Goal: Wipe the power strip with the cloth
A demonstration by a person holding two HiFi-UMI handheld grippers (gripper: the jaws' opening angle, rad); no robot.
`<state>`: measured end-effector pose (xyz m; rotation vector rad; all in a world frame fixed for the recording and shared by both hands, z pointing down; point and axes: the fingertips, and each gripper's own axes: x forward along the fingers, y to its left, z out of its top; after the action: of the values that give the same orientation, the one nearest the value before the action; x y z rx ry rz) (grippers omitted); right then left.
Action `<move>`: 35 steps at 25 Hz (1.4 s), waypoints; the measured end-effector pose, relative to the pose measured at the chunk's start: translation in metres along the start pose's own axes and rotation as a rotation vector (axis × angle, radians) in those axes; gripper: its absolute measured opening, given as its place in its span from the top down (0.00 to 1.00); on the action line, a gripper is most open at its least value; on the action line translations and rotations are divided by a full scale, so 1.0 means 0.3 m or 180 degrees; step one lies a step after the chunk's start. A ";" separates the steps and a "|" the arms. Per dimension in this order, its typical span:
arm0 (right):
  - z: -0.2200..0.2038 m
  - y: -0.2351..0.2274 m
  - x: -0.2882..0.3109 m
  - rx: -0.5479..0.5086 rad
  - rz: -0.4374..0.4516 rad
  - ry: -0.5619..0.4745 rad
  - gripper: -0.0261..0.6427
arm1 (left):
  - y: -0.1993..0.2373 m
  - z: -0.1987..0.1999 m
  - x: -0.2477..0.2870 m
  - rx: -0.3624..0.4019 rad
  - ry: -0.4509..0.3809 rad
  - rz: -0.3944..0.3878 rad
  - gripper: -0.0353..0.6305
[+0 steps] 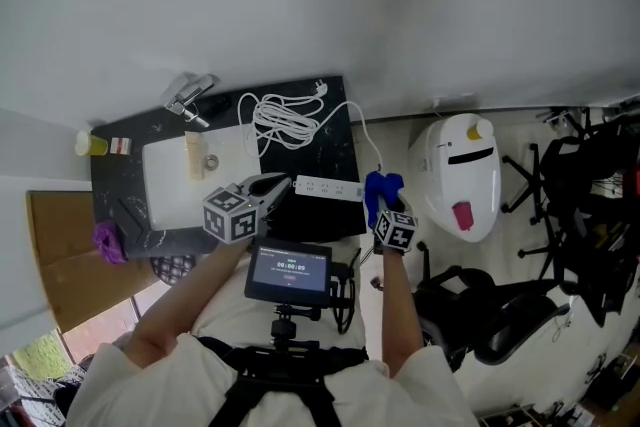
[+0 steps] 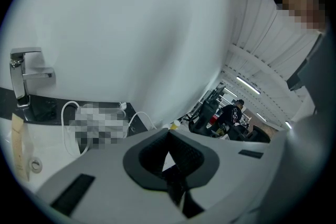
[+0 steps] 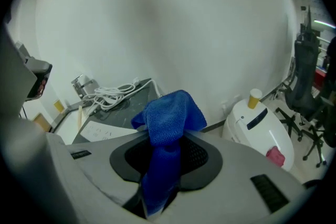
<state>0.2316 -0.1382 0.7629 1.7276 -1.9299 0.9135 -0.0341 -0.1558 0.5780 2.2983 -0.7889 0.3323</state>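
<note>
Two grippers hover at the desk's (image 1: 335,140) near edge. Your right gripper (image 1: 380,203) (image 3: 166,140) has its fingers clamped on the blue cloth (image 1: 381,185) (image 3: 169,120), just right of the white power strip (image 1: 328,188). Your left gripper (image 1: 280,185) (image 2: 169,153), fingers pressed together on nothing, sits just left of it.

The cloth (image 3: 167,128) is bright blue and finely woven. The power strip (image 1: 328,188) and coiled cable (image 1: 285,120) are white, on a black, white-veined counter (image 1: 335,150). A yellow cup (image 1: 90,144) stands far left, and a purple thing (image 1: 107,240) lies near left.
</note>
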 end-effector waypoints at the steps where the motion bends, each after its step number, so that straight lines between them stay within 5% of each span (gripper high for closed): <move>1: 0.008 -0.014 -0.019 0.0056 -0.0049 -0.0041 0.81 | 0.008 0.002 -0.014 0.0004 -0.0004 -0.0006 0.93; 13: 0.085 0.162 -0.223 0.0387 -0.0317 -0.0615 0.81 | 0.127 -0.021 -0.225 0.0083 0.0010 -0.0255 0.93; 22: 0.064 0.280 -0.299 0.0285 -0.0308 -0.0682 0.81 | 0.103 -0.075 -0.266 0.0082 0.0045 -0.0483 0.93; 35: 0.201 0.115 -0.509 0.0154 0.0052 -0.0909 0.81 | -0.105 -0.056 -0.216 -0.0090 -0.0264 -0.0096 0.93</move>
<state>0.2307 -0.0686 0.6102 1.9631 -2.1159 0.7580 -0.0656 -0.0970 0.5462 2.3075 -0.7940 0.2121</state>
